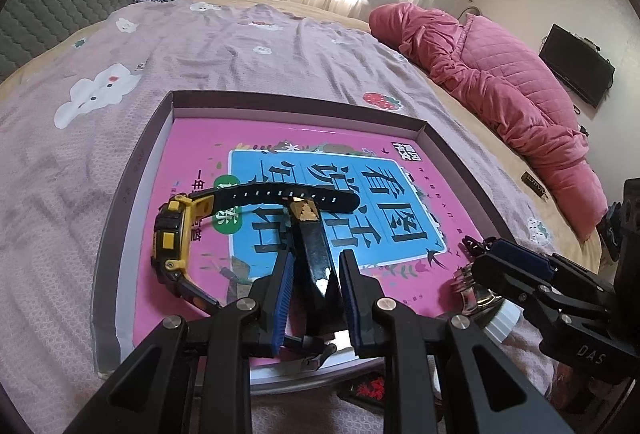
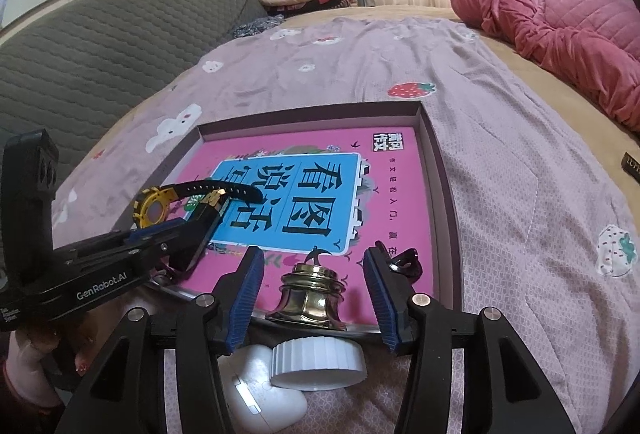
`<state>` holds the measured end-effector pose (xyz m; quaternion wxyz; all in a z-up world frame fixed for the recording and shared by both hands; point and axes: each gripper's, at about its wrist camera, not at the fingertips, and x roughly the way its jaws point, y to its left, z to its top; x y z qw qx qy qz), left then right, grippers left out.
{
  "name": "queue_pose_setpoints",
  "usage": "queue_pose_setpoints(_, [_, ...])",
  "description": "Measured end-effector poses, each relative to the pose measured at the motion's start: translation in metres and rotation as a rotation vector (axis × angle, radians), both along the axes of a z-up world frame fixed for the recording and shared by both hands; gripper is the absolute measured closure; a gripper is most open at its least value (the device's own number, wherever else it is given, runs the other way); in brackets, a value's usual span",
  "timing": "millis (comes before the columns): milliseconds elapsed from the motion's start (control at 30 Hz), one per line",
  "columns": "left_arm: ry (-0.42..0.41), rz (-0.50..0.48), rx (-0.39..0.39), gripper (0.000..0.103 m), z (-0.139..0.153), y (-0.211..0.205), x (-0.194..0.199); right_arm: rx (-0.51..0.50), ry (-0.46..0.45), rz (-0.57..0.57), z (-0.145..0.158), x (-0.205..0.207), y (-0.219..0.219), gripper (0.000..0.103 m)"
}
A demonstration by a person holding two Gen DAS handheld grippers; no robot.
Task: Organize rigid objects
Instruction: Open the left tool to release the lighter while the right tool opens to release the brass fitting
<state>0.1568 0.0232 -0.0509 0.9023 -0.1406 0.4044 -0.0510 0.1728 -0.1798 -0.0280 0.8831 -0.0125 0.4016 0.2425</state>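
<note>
A shallow grey box [image 1: 132, 170] lies on the bed with a pink book [image 1: 192, 138] inside. On the book lie a yellow and black watch [image 1: 172, 238] and a flat black bar with a gold tip [image 1: 312, 246]. My left gripper [image 1: 314, 274] is open, its fingers on either side of the black bar, pads apart from it. In the right wrist view my right gripper [image 2: 314, 266] is open around a brass bell [image 2: 310, 294] at the box's near edge [image 2: 444, 234]. A black clip [image 2: 408, 264] lies by the right finger.
A white ribbed cap [image 2: 318, 360] and a white case [image 2: 264, 390] lie on the sheet just before the box. A pink quilt [image 1: 500, 82] lies at the far right. A grey sofa [image 2: 100, 46] runs along the left. A small dark box [image 1: 534, 184] lies right of the tray.
</note>
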Motion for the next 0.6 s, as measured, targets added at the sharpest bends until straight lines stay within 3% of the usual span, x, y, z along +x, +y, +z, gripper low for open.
queue_pose_setpoints(367, [-0.001,0.009,0.011,0.078,0.0015,0.0,-0.0014,-0.009,-0.006,-0.001,-0.0015,-0.0006,-0.0004,0.048])
queue_pose_setpoints(600, [-0.004,0.006,0.016,0.068,0.0034,-0.0009,-0.0038,-0.014,-0.007,-0.004,-0.0015,-0.0002,-0.0015,0.048])
